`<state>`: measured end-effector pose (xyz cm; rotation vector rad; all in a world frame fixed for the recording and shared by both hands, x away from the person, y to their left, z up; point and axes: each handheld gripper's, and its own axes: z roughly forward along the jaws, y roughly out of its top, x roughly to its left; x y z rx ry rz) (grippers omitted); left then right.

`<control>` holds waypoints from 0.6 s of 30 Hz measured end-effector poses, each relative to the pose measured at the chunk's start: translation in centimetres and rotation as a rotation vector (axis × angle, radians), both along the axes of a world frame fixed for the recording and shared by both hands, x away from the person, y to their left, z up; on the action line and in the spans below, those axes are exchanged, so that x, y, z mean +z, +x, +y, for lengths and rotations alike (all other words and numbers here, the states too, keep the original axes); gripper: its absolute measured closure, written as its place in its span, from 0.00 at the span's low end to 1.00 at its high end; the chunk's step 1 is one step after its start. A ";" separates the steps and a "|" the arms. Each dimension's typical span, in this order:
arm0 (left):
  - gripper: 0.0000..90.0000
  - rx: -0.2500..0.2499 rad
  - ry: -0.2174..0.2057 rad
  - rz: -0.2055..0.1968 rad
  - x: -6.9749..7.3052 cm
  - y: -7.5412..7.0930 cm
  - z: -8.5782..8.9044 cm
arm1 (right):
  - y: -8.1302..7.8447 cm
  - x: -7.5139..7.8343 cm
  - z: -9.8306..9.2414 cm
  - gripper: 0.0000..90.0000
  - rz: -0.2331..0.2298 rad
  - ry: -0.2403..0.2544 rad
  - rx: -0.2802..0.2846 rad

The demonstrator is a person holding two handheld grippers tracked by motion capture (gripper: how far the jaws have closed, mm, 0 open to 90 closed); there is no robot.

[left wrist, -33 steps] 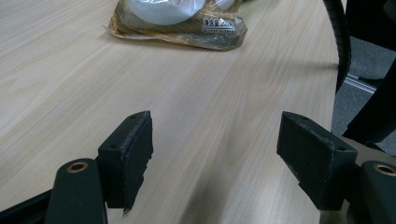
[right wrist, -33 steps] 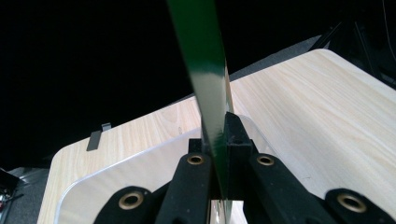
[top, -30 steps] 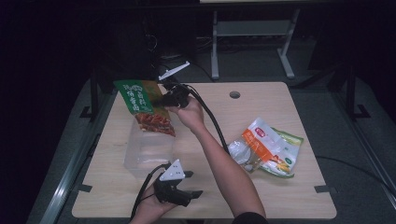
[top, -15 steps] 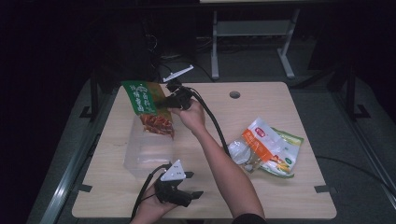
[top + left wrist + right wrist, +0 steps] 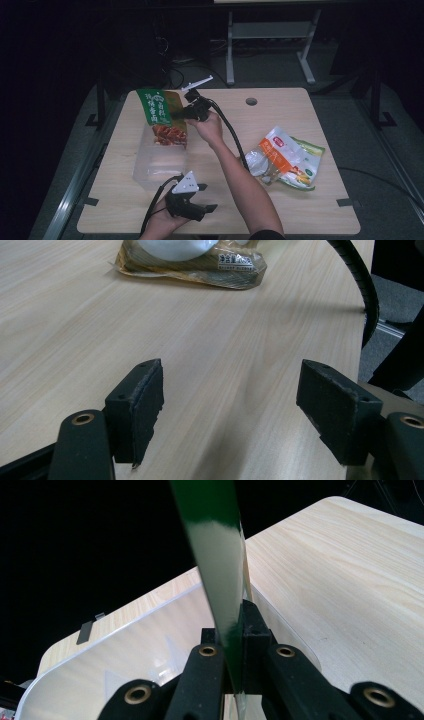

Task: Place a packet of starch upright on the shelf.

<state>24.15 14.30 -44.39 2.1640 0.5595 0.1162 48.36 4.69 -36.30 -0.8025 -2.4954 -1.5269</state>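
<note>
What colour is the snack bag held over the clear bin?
Green top with white lettering, reddish-brown below, on the snack bag; clearest in the high view.

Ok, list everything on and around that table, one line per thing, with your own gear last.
green snack bag: 1, green top with red-brown print, held upright over the clear bin
clear bin: 1, see-through plastic, left half of the table
snack packets: 2, orange-white one overlapping a green-yellow one, right side
table: 1, light wood, round hole near the far edge
metal frame: 1, grey, on the floor beyond the table
right gripper: 1, black, fingers shut on the bag's edge
left gripper: 1, black, open, low at the near edge
forearms: 2, entering from the bottom
</note>
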 end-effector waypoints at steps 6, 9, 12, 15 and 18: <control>0.29 0.000 0.003 0.004 -0.1 -0.1 -0.1 | 0.0 0.3 0.0 0.81 -0.010 -0.040 -0.025; 0.29 0.000 0.004 0.007 -0.1 0.0 -0.1 | -0.1 0.4 -0.7 0.73 0.000 -0.054 -0.027; 0.29 0.001 0.004 0.008 -0.1 0.0 -0.1 | -0.3 0.5 -0.9 0.70 0.003 -0.061 -0.028; 0.29 0.001 0.007 0.009 -0.2 0.0 -0.1 | -0.6 0.8 -1.4 0.66 -0.008 -0.076 -0.035; 0.29 0.000 0.006 0.007 -0.2 -0.1 -0.3 | -0.8 1.0 -2.1 0.64 -0.013 -0.082 -0.047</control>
